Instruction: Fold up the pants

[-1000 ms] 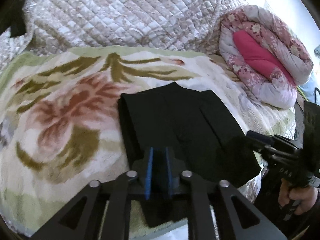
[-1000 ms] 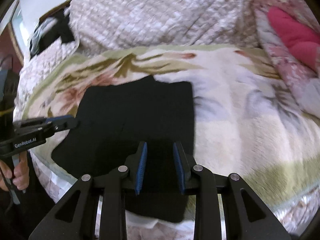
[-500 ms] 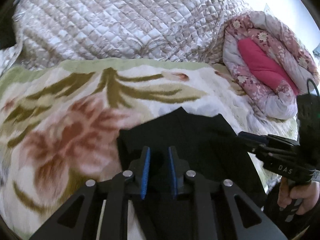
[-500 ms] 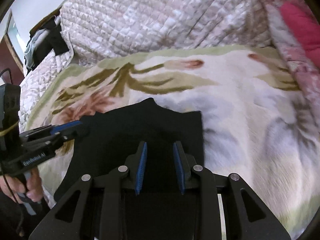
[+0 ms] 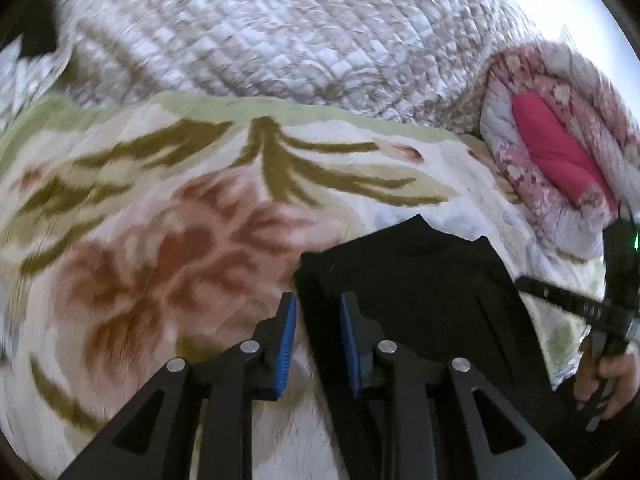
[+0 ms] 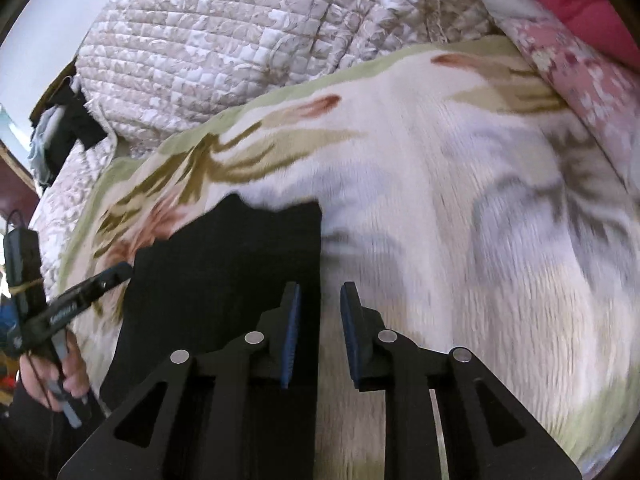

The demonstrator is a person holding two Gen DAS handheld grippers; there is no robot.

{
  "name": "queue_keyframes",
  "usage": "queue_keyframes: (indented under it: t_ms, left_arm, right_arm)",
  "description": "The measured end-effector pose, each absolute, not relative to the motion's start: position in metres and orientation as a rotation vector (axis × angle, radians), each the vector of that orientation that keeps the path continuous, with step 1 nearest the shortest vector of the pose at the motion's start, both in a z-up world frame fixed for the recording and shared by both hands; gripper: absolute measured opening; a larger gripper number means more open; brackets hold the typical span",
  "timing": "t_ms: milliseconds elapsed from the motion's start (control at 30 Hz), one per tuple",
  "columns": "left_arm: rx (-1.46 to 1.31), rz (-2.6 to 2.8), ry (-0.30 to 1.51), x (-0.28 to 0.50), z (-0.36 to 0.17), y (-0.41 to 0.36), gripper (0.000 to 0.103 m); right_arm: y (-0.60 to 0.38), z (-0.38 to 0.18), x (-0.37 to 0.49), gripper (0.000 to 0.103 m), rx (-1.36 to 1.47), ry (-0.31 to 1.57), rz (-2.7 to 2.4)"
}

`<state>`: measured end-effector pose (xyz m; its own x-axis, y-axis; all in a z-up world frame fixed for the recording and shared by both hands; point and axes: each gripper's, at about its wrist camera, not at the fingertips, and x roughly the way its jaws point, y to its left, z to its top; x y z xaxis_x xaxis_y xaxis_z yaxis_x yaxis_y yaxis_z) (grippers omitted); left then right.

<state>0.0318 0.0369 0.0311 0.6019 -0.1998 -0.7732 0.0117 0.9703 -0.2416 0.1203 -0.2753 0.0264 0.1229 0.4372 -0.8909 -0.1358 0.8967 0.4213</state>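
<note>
Over the pants [image 5: 408, 300], left tongs [image 5: 318, 320] and right tongs [image 6: 318, 312] gape empty.

The pants [image 5: 404, 280] are a black, matte garment folded into a compact, roughly rectangular stack, lying flat on a floral blanket [image 5: 160, 220]. In the left wrist view the stack occupies the 4 o'clock sector, its left edge running toward 6 o'clock. In the right wrist view the pants [image 6: 228, 272] occupy the 8 o'clock sector, the right edge straight and near vertical. The far edge is uneven: one layer forms a small peak projecting toward 12 o'clock
</note>
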Motion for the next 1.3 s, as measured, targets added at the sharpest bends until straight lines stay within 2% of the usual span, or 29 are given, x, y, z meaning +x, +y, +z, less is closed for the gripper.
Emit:
queue_keyframes:
  t_ms: [100, 133, 200, 267, 367, 600, 867, 1167, 1300]
  left_arm:
    - [-0.272, -0.136, 0.925, 0.014, 0.032, 0.041, 0.025]
    - [-0.289, -0.143, 0.927, 0.008, 0.032, 0.041, 0.027]
    - [-0.318, -0.157, 0.926, -0.004, 0.032, 0.038, 0.036]
    - [-0.339, -0.177, 0.933, -0.013, 0.029, 0.034, 0.038]
    - [-0.357, -0.194, 0.965, -0.02, 0.02, 0.029, 0.038]
    - [-0.418, -0.215, 0.959, -0.019, 0.012, 0.034, 0.049]
    - [-0.498, -0.285, 0.955, 0.009, 0.001, 0.036, 0.054]
    - [-0.489, -0.299, 0.95, -0.024, 0.001, 0.028, 0.054]
    - [-0.462, -0.302, 0.953, -0.009, 0.001, 0.024, 0.057]
  right_arm:
    - [-0.283, 0.031, 0.106, 0.021, 0.322, 1.387, 0.466]
    - [-0.283, 0.032, 0.101, 0.025, 0.339, 1.388, 0.48]
    - [-0.282, 0.03, 0.096, 0.029, 0.36, 1.401, 0.5]
    - [-0.279, 0.027, 0.092, 0.031, 0.364, 1.412, 0.508]
    - [-0.281, 0.026, 0.09, 0.034, 0.399, 1.412, 0.506]
    - [-0.284, 0.015, 0.095, 0.035, 0.47, 1.422, 0.532]
    - [-0.291, -0.001, 0.107, 0.035, 0.638, 1.436, 0.551]
    - [-0.285, 0.006, 0.086, 0.037, 0.64, 1.465, 0.615]
    - [-0.277, 0.0, 0.1, 0.037, 0.625, 1.461, 0.608]
